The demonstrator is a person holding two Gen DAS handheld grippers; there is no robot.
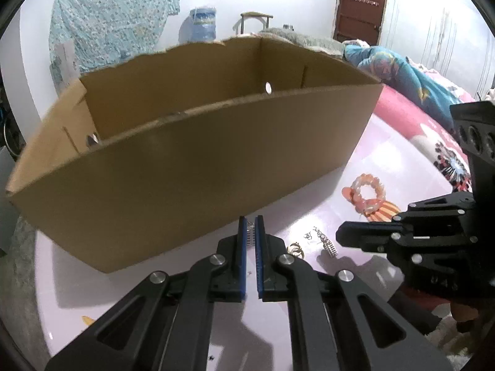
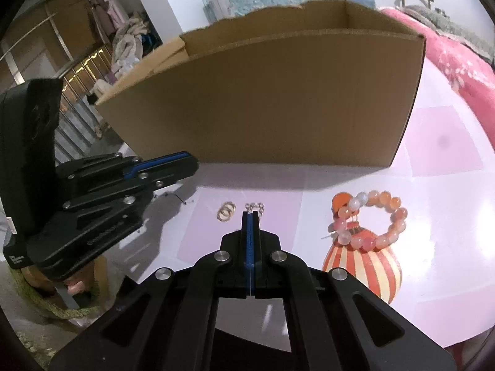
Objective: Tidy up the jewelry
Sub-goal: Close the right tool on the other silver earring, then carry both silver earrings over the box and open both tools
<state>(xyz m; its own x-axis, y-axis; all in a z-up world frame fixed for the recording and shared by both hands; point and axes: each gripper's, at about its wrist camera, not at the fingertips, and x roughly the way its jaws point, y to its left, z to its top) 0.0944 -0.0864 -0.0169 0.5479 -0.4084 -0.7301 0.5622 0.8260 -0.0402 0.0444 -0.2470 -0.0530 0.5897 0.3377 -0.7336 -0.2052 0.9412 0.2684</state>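
Note:
An open cardboard box stands on the pink table; it also shows in the right wrist view. My left gripper is shut on a small silver jewelry piece just in front of the box wall. My right gripper is shut and empty, tips by a silver chain piece. Two gold rings lie left of it, also seen in the left wrist view. A silver earring lies by the right gripper. An orange bead bracelet lies at the right.
A striped orange balloon print is on the tablecloth under the bracelet. A bed with pink and blue bedding lies behind the table. A water jug and a brown door are at the back.

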